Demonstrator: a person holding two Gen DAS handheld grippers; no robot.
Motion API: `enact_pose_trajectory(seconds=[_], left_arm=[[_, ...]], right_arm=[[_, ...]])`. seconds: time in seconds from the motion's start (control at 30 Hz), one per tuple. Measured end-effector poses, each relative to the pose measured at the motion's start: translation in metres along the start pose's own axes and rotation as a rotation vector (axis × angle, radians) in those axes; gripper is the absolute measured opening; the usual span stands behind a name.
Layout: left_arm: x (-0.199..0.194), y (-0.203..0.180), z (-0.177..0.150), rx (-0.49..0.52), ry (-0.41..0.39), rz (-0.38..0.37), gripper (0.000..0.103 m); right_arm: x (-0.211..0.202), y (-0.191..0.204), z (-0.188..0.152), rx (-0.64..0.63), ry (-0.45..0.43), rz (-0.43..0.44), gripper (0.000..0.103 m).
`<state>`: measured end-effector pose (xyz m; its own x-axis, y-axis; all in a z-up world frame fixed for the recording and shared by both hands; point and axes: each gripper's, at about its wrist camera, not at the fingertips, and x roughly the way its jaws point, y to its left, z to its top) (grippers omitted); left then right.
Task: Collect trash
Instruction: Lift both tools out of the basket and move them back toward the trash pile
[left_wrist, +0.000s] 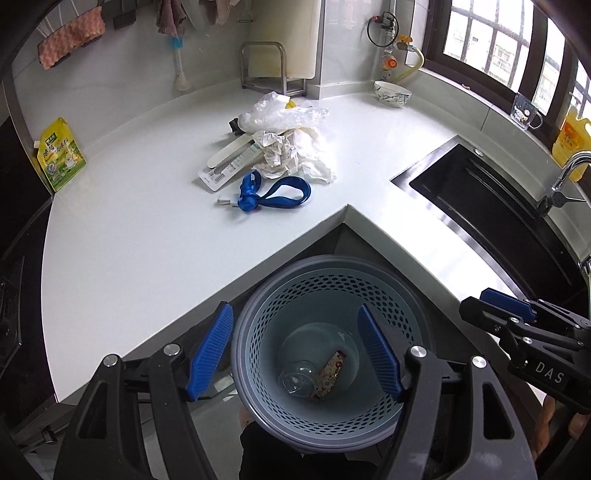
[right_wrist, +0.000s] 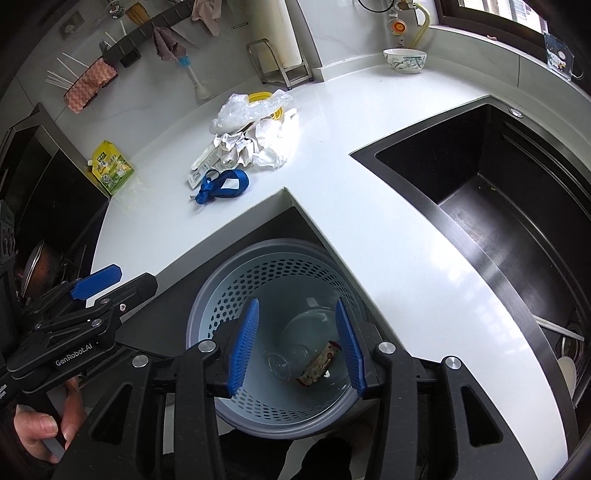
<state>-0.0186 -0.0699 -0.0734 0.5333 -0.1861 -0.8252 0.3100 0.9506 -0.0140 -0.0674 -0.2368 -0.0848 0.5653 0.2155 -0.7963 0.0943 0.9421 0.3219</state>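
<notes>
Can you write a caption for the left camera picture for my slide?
Open left hand-held gripper above the blue trash basket holding a clear bottle and wrapper; trash pile waits on the counter.

White L-shaped counter (left_wrist: 147, 240), inner corner notched toward the viewer. Black sink (right_wrist: 498, 221) is set into the right run.

Near the middle: a heap of trash. Clear plastic bag (left_wrist: 273, 114) at the back, over something yellow. Crumpled paper (left_wrist: 275, 149) in front of it, touching white tissue (left_wrist: 314, 155) on its right. A flat packet (left_wrist: 229, 162) sticks out leftward from under the paper. Blue strap (left_wrist: 269, 192) just in front of the heap, knotted at its left end.

Far left edge: yellow-green pouch (left_wrist: 61, 155), upright. Back right, by the wall: patterned bowl (left_wrist: 392, 93). Metal rack (left_wrist: 269, 70) in the back corner.
</notes>
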Motion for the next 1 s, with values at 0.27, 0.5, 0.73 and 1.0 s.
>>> enact_pose_trajectory(seconds=[0.27, 0.5, 0.73, 1.0], left_arm=[[-0.005, 0.012, 0.016, 0.019, -0.022, -0.015, 0.069], [-0.002, 0.035, 0.044, 0.058, -0.044, -0.035, 0.069], [0.009, 0.064, 0.069, 0.086, -0.050, -0.062, 0.069], [0.024, 0.096, 0.094, 0.115, -0.057, -0.079, 0.071]], right_arm=[[0.008, 0.013, 0.026, -0.001, -0.022, -0.006, 0.043], [0.020, 0.034, 0.053, 0.020, -0.047, -0.031, 0.046], [0.036, 0.062, 0.078, 0.033, -0.058, -0.062, 0.046], [0.059, 0.085, 0.098, 0.048, -0.064, -0.094, 0.049]])
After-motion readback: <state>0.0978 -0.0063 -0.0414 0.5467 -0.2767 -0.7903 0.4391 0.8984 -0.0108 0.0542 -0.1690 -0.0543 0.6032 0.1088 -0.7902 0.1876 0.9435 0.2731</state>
